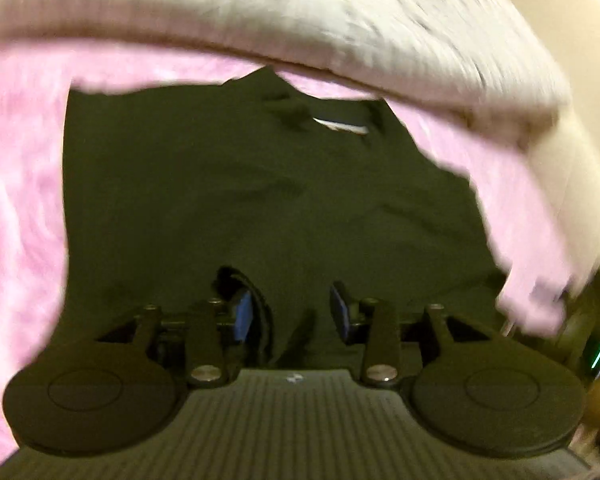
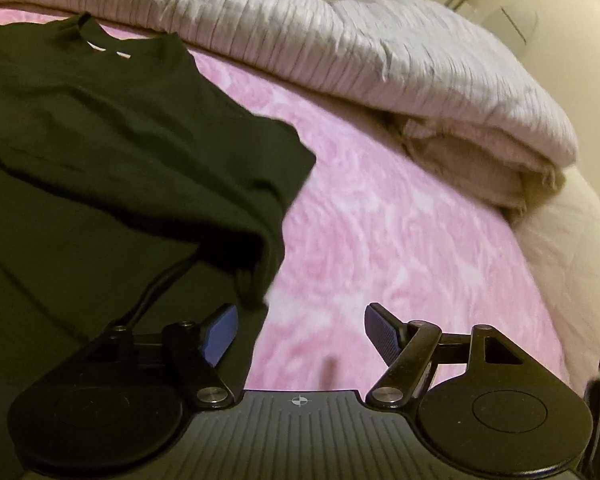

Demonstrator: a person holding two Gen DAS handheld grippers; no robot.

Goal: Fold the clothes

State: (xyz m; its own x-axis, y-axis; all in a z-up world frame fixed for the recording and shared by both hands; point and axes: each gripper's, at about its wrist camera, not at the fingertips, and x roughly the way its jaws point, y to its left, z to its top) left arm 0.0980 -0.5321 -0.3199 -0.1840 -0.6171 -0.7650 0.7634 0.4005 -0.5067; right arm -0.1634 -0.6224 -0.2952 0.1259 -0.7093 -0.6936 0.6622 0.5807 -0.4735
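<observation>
Up close, the left claw (image 1: 292,312) is released, its blue pads (image 1: 243,316) spread apart with dark cloth lying between and beneath them. That cloth is the shirt (image 1: 228,184), a black tee spread flat on the bed, its collar (image 1: 340,122) at the far end with a pale label showing inside the neck. A fold of the hem bunches just beside the left pad (whether the pad touches it is hard to tell, the picture being blurred).

The right claw (image 2: 300,334) is likewise released, jaws wide. Its left pad (image 2: 220,334) sits at the shirt's right edge, over dark fabric, while the right pad (image 2: 382,334) hangs over bare sheet. Just ahead of the left pad a sleeve (image 2: 256,208) is folded back onto the body of the shirt, its cuff drooping toward the claw.

Around the shirt on both sides lies the pink sheet (image 2: 400,220), mottled with a pale swirl pattern. Beyond the collar a ribbed, whitish duvet (image 2: 340,40) is rolled back along the far side of the bed, a beige layer showing under its right end. Behind that stands a cream wall (image 2: 560,0).
</observation>
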